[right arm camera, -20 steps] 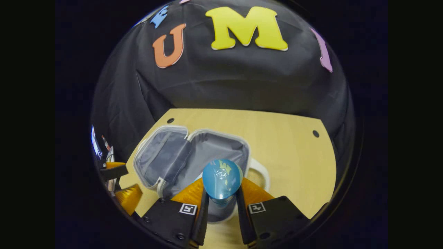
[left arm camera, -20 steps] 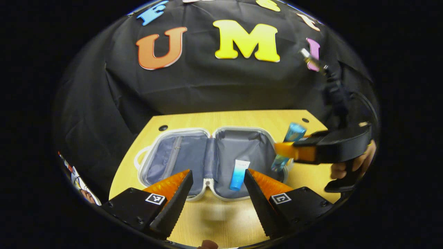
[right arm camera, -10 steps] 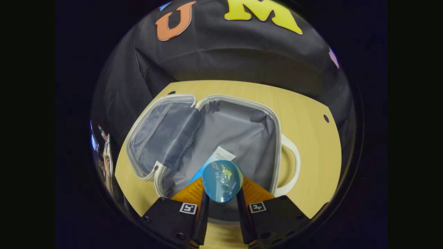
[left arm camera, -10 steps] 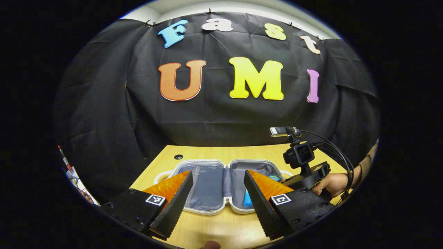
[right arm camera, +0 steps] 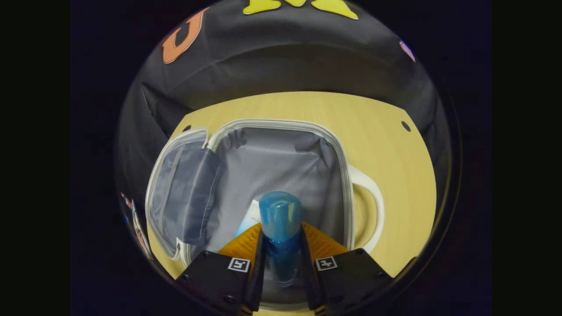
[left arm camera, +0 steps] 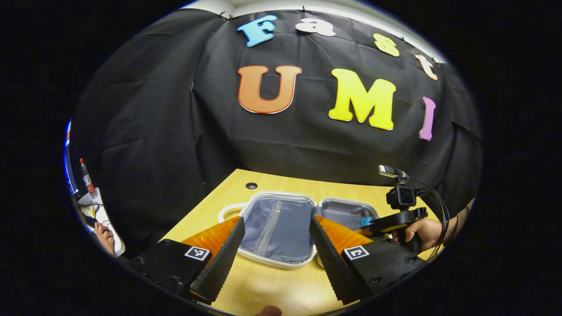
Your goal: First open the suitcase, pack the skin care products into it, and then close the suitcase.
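Suitcase point(right arm camera: 281, 131) lies open on the worktop point(right arm camera: 395, 175). One tube point(right arm camera: 249, 218) already rests in its right half. Right gripper point(right arm camera: 281, 259) grasps a blue bottle point(right arm camera: 280, 219) over that half, not yet released. Left gripper point(left arm camera: 274, 245) fingers spread, empty. Closing remains.

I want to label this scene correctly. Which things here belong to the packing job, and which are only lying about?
Part of the job:
- open suitcase
- blue bottle, held between the right gripper's fingers over the case
- tube already lying inside
- left gripper, open, empty

Lying about:
- small bottle beyond the table's left edge
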`<action>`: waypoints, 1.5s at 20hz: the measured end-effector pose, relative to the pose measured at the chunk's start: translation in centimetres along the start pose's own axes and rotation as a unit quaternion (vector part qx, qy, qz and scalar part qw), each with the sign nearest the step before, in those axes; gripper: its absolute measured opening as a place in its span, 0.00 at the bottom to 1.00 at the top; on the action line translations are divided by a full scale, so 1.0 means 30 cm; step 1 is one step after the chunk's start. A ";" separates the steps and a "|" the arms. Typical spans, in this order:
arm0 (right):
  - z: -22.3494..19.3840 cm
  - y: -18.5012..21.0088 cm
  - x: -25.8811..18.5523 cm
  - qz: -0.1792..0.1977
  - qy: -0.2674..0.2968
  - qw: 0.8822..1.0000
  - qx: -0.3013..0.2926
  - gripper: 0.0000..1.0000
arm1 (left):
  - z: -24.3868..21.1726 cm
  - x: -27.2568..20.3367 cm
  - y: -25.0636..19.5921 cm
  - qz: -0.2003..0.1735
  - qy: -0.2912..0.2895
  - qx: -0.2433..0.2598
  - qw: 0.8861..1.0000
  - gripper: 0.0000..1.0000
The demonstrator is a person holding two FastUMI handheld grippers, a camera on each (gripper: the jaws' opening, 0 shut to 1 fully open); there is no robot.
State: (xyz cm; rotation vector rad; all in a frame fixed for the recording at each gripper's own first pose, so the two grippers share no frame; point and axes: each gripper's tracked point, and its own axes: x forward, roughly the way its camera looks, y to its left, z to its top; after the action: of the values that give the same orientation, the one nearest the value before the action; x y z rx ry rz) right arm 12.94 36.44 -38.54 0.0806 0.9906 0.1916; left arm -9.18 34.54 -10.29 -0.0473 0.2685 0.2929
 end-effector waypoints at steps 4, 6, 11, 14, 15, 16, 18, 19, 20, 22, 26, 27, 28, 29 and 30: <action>-0.026 -0.011 0.042 -0.004 0.020 1.000 0.017 0.37 | -0.048 0.021 0.071 0.019 0.017 -0.021 0.999 0.95; -0.042 -0.020 0.059 -0.009 0.032 0.999 0.030 0.37 | -0.087 0.022 0.108 0.032 0.032 -0.030 0.999 0.95; -0.046 -0.012 0.065 -0.022 0.038 0.999 0.011 0.39 | -0.123 0.024 0.139 0.048 0.050 -0.054 0.996 0.95; -0.043 0.019 0.063 -0.001 0.035 0.999 0.013 0.37 | -0.125 0.026 0.158 0.047 0.050 -0.056 0.996 0.95; -0.040 0.021 0.053 0.001 0.033 0.999 0.013 0.43 | -0.124 0.033 0.167 0.044 0.053 -0.057 0.996 0.95; -0.036 0.022 0.042 0.002 0.029 1.000 0.011 0.46 | -0.127 0.038 0.179 0.044 0.055 -0.059 0.996 0.95; -0.011 0.035 0.007 0.011 0.014 1.000 0.002 0.58 | -0.130 0.063 0.222 0.044 0.057 -0.072 0.995 0.95; 0.008 0.044 -0.023 0.018 0.001 1.000 -0.008 0.66 | -0.137 0.080 0.250 0.044 0.059 -0.083 0.994 0.95; 0.034 0.049 -0.060 0.022 -0.016 0.999 -0.021 0.73 | -0.144 0.099 0.274 0.044 0.063 -0.098 0.992 0.95; 0.106 0.052 -0.150 0.023 -0.068 0.996 -0.060 0.75 | -0.151 0.159 0.296 0.015 0.073 -0.149 0.986 0.95; 0.220 0.063 -0.404 0.038 -0.166 0.976 -0.138 0.76 | -0.151 0.251 0.336 -0.029 0.073 -0.307 0.948 0.98; 0.247 0.056 -0.485 0.037 -0.192 0.970 -0.147 0.80 | -0.148 0.280 0.366 -0.034 0.070 -0.337 0.938 0.98; 0.274 0.044 -0.568 0.031 -0.223 0.962 -0.157 0.77 | -0.149 0.304 0.397 -0.033 0.068 -0.361 0.930 0.98; 0.299 0.024 -0.644 0.023 -0.254 0.953 -0.164 0.77 | -0.165 0.328 0.416 -0.037 0.068 -0.383 0.921 0.98; 0.313 0.005 -0.723 0.019 -0.281 0.945 -0.169 0.77 | -0.176 0.349 0.424 -0.047 0.073 -0.407 0.909 0.98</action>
State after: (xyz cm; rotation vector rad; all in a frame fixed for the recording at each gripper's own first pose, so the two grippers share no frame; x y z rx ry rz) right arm 9.23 32.49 -15.53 -0.1549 0.3775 0.3491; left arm -4.57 49.17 -18.29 -0.9117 0.2770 0.2901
